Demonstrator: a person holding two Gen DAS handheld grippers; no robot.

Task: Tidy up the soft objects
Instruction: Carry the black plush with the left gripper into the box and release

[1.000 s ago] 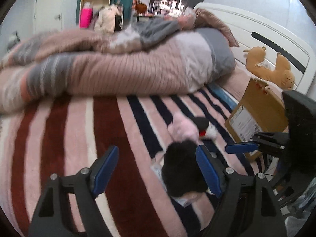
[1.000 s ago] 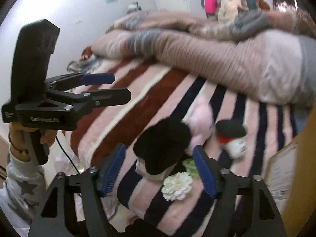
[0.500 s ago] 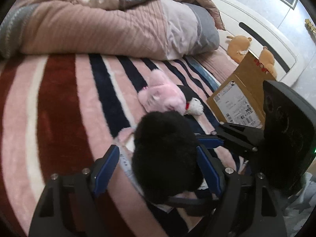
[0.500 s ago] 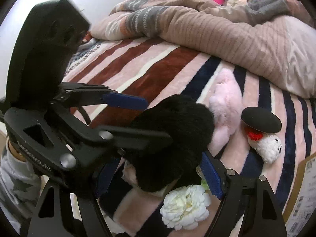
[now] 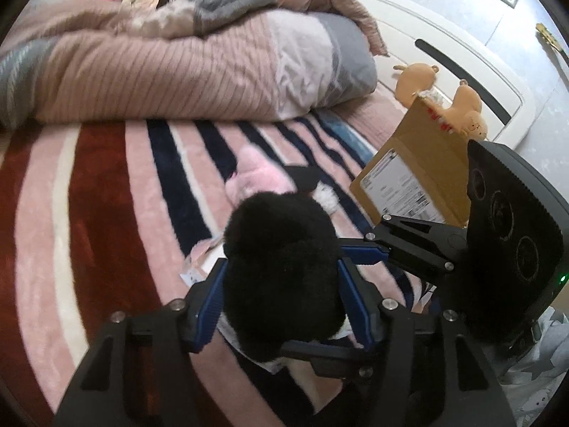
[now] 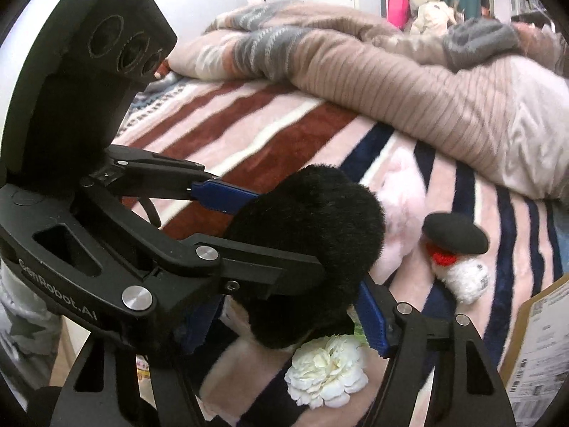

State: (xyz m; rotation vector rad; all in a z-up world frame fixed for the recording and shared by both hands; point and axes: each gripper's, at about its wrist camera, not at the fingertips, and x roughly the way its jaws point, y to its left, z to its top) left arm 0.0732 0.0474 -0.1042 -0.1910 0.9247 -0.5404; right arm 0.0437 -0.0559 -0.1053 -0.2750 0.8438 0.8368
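Both grippers are closing on the black plush (image 5: 281,270): the left gripper (image 5: 284,302) is pinching it between blue pads, and the right gripper (image 6: 284,320) seems to be clamping it too. Farther off, a pink plush (image 6: 402,210) is lying on the striped blanket (image 5: 106,195).

Ahead of the grippers, a rumpled pink and grey duvet (image 5: 170,71) lies heaped across the striped blanket (image 5: 106,185). Off to the right, a white headboard (image 5: 462,57) rises behind, and far beyond the bedding stands a bright pink bag (image 6: 398,9).
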